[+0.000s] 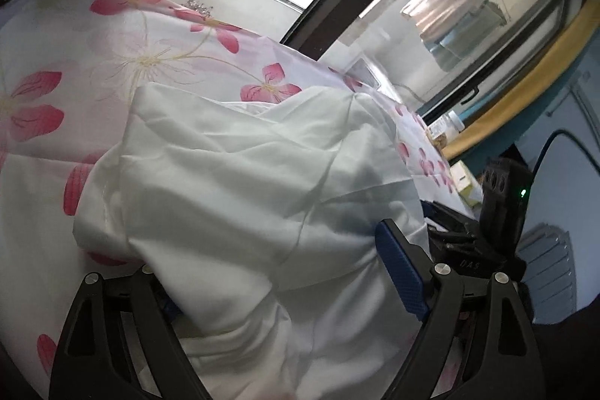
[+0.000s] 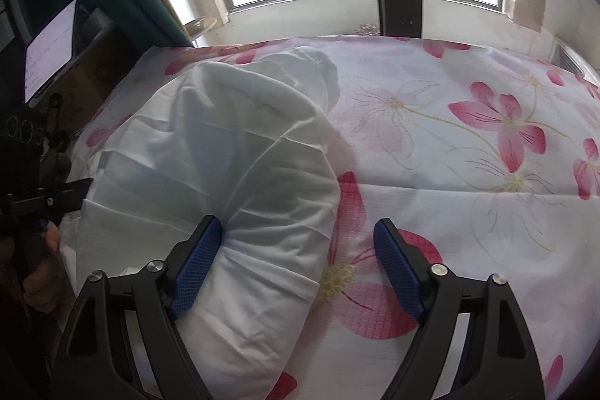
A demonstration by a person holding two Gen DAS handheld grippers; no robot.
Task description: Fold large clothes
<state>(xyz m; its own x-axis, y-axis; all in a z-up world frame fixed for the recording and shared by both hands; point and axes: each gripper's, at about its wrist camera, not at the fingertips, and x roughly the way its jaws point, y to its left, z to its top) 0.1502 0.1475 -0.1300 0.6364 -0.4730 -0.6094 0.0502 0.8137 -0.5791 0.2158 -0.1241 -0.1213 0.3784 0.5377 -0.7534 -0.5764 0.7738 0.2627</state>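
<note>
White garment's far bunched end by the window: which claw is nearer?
Hard to call. Both claws sit at the white garment's near edge: left claw straddles it, right claw overlaps its corner.

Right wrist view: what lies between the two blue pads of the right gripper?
The near edge of the white garment and bare pink-flowered bedsheet; only the left pad touches the cloth.

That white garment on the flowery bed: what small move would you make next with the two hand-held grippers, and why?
Probably close the right hand-held gripper on the near edge of the white garment. Its jaws stand open, one pad pressing into the bunched cloth and the other over the flowered sheet, so nothing is pinched. The left hand-held gripper is open too, with cloth between its jaws.
</note>
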